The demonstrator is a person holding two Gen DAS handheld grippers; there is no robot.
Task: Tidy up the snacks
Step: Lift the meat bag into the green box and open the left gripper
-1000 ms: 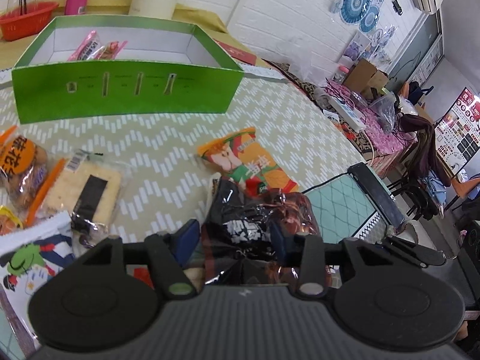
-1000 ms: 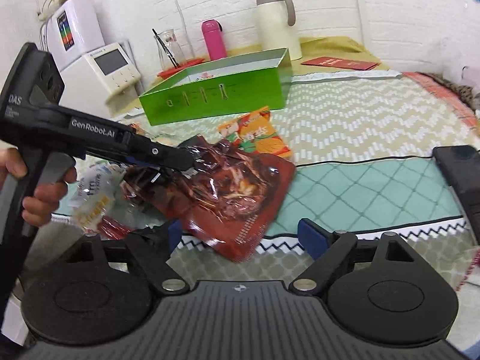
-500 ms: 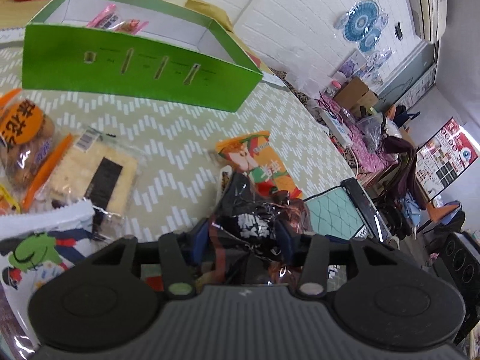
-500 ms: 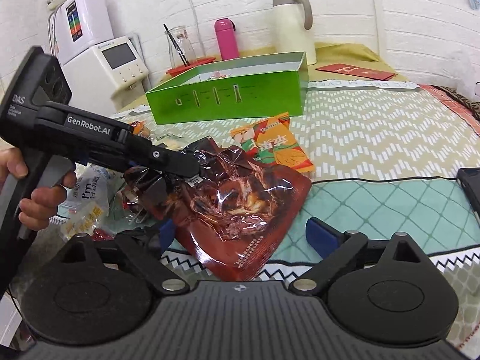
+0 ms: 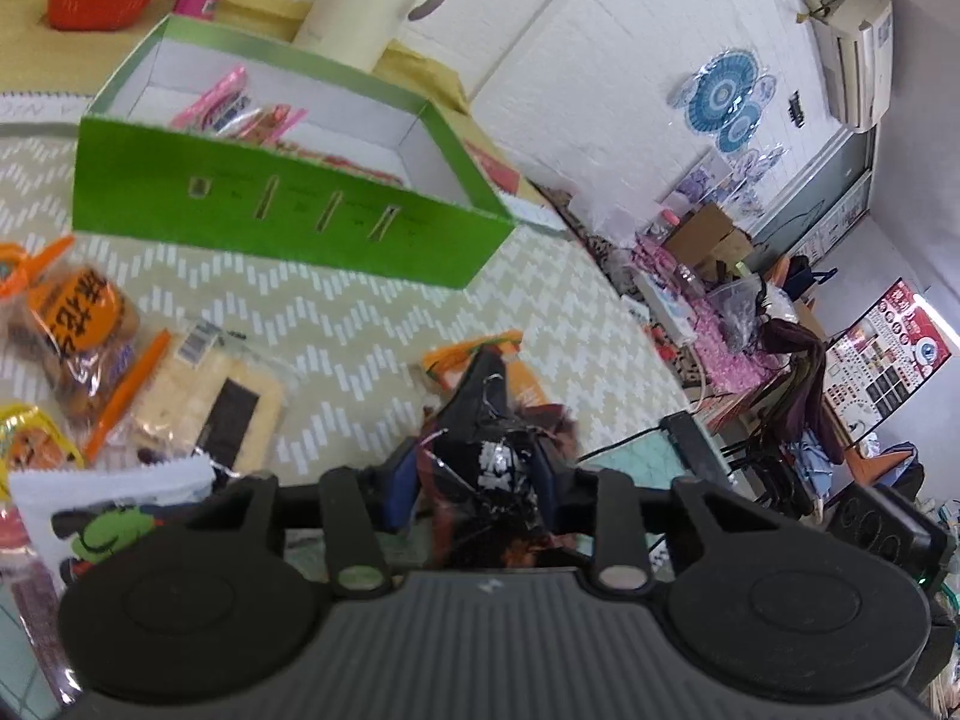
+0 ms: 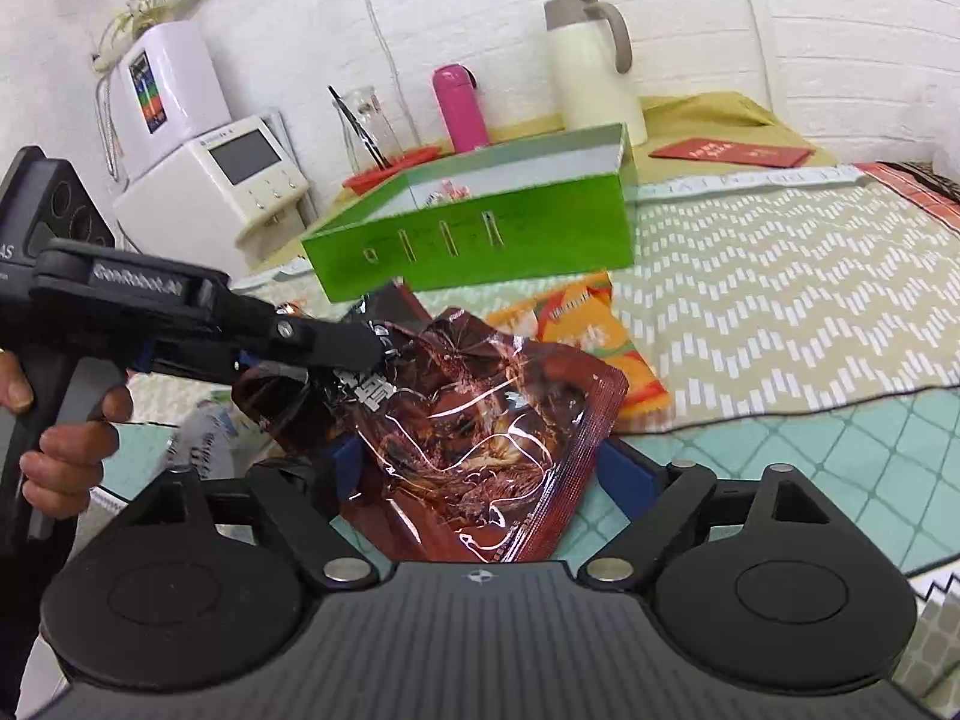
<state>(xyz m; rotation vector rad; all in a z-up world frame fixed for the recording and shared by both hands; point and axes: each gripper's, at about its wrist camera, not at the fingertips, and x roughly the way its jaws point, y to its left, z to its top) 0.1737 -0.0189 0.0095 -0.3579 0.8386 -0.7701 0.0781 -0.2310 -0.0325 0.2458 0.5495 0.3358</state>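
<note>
A dark red, glossy snack bag point(image 6: 480, 438) hangs above the table, crumpled at its top corner. My left gripper point(image 6: 360, 348) is shut on that corner, held by a person's hand point(image 6: 66, 450), and its jaws are still closing. In the left wrist view the bag point(image 5: 480, 396) is bunched between the blue pads of the left gripper point(image 5: 477, 468). My right gripper point(image 6: 486, 474) is open and its jaws are closing, with the bag's lower end between its fingers. The green box point(image 6: 480, 240) stands behind, with pink packets inside point(image 5: 228, 102).
An orange snack pack point(image 6: 576, 330) lies under the bag. At the left lie a biscuit pack point(image 5: 210, 396), an orange-labelled pack point(image 5: 78, 324) and a white bag point(image 5: 120, 516). A cream jug point(image 6: 591, 72), pink bottle point(image 6: 459, 108) and white appliance point(image 6: 234, 180) stand behind the box.
The left gripper has tightened on the bag and raised it off the table. The right gripper has come in around the bag's lower end, and its fingers have narrowed.
</note>
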